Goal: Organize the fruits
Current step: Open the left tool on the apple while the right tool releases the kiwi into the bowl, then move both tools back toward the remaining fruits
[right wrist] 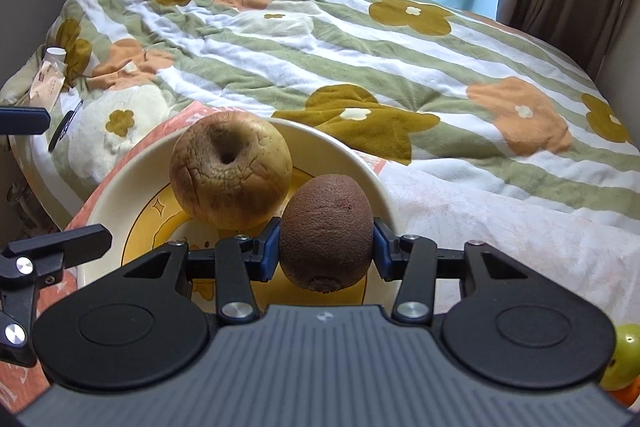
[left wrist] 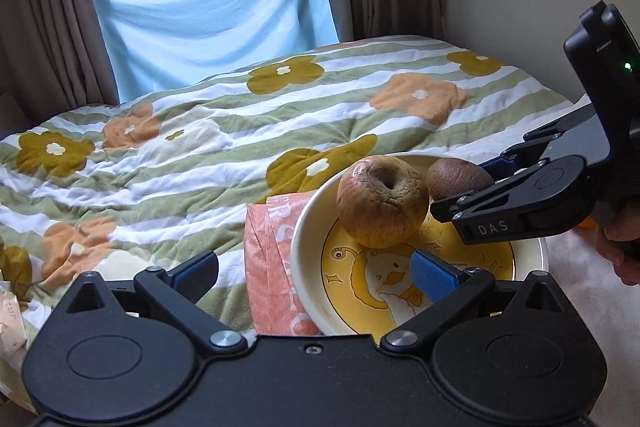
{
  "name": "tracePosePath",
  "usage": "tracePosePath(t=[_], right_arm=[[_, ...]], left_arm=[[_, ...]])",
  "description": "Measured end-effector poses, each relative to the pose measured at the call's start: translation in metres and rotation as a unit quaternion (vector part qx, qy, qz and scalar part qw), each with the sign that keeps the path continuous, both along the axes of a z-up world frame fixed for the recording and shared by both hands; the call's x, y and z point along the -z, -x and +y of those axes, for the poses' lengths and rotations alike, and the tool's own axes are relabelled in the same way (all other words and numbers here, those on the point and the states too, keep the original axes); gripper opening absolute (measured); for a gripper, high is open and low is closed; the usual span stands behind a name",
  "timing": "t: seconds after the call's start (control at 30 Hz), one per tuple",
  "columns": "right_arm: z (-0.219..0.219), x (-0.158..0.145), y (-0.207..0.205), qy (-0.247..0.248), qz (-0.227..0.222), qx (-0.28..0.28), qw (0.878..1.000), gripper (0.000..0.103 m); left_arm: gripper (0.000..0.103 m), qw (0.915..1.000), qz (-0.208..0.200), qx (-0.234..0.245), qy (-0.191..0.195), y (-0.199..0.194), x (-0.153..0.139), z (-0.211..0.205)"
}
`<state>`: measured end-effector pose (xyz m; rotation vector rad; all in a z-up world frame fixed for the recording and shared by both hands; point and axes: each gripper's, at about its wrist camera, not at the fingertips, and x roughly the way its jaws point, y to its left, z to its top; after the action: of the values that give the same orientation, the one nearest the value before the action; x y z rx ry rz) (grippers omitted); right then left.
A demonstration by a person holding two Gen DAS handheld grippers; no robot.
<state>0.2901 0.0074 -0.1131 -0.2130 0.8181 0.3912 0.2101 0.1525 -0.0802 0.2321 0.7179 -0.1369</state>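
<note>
A cream bowl (left wrist: 308,227) with a yellow duck picture stands on the bed. In it sits a wrinkled brownish apple (left wrist: 382,203) (right wrist: 230,169). My right gripper (right wrist: 326,247) is shut on a brown kiwi (right wrist: 326,231) (left wrist: 456,179), its blue pads pressing both sides. The kiwi hangs over the bowl's (right wrist: 120,187) right part, close beside the apple; whether it rests on the bowl I cannot tell. My left gripper (left wrist: 316,273) stands open over the bowl's near left rim, nothing between its fingers. In the left wrist view the right gripper (left wrist: 472,187) reaches in from the right.
An orange-pink printed cloth (left wrist: 272,267) lies under the bowl on a flowered, striped quilt (left wrist: 200,147). A green fruit (right wrist: 626,355) and an orange one (right wrist: 630,397) lie at the near right. A tube and packets (right wrist: 50,75) sit at the bed's left edge. A hand (left wrist: 624,239) holds the right gripper.
</note>
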Motion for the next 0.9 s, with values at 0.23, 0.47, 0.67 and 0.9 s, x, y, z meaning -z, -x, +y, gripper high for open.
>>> tracePosePath(t=[0.23, 0.47, 0.67, 0.9], right_arm=[[0.006, -0.004, 0.010, 0.022, -0.025, -0.011, 0.999, 0.097], [-0.011, -0.024, 0.028, 0.002, -0.040, 0.010, 0.999, 0.103], [-0.028, -0.048, 0.048, -0.015, -0.042, 0.014, 0.999, 0.103], [-0.055, -0.080, 0.088, -0.036, -0.042, 0.019, 0.998, 0.103]], left_arm=[[0.103, 1.0000, -0.003, -0.005, 0.003, 0.008, -0.004, 0.000], [0.103, 0.9999, -0.010, -0.005, 0.007, 0.022, -0.017, 0.000], [0.103, 0.9995, -0.017, -0.010, 0.024, 0.035, -0.032, -0.001], [0.103, 0.9982, -0.038, -0.027, 0.037, 0.062, -0.056, -0.008]])
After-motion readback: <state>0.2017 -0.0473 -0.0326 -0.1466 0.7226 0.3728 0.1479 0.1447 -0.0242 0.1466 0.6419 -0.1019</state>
